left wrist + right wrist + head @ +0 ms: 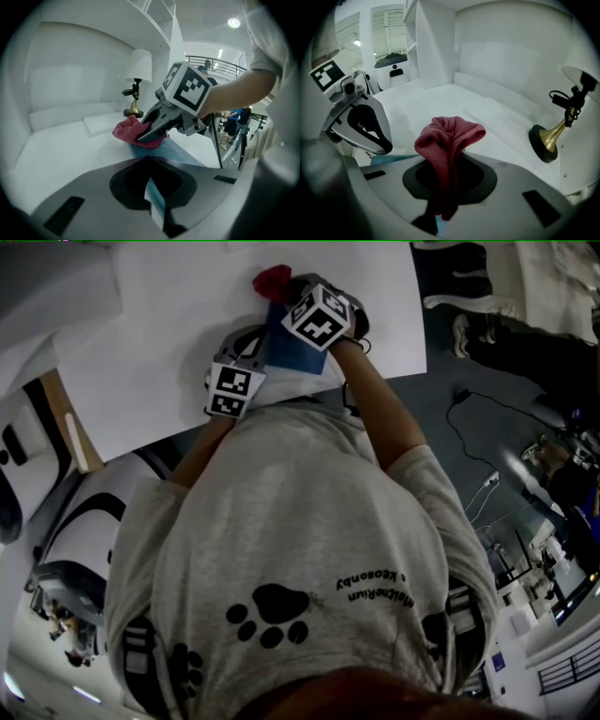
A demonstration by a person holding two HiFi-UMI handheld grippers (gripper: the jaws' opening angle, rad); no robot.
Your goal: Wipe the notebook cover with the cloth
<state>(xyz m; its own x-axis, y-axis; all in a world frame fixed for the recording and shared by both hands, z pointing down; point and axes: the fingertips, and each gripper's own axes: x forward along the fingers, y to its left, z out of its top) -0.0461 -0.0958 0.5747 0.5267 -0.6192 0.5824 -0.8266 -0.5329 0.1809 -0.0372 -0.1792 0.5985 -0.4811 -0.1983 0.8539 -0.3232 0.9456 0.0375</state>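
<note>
So we count two hand-held grippers here, each with its own marker cube, plus one notebook, one cloth and one lamp. The thin blue notebook [292,351] lies flat on the white table [159,362], close to its near edge. The left hand-held gripper [157,206] has its jaws pinched together on the near edge of the notebook; a thin blue strip of it shows right between them. The right hand-held gripper [443,211] is clamped on the bunched-up red-pink cloth [447,136], which bulges up out of the jaws. In the left gripper view that cloth sits pressed onto the far end of the cover. Farther back on the table stands the single table lamp with a white shade and brass base [138,68], well apart from the notebook.
</note>
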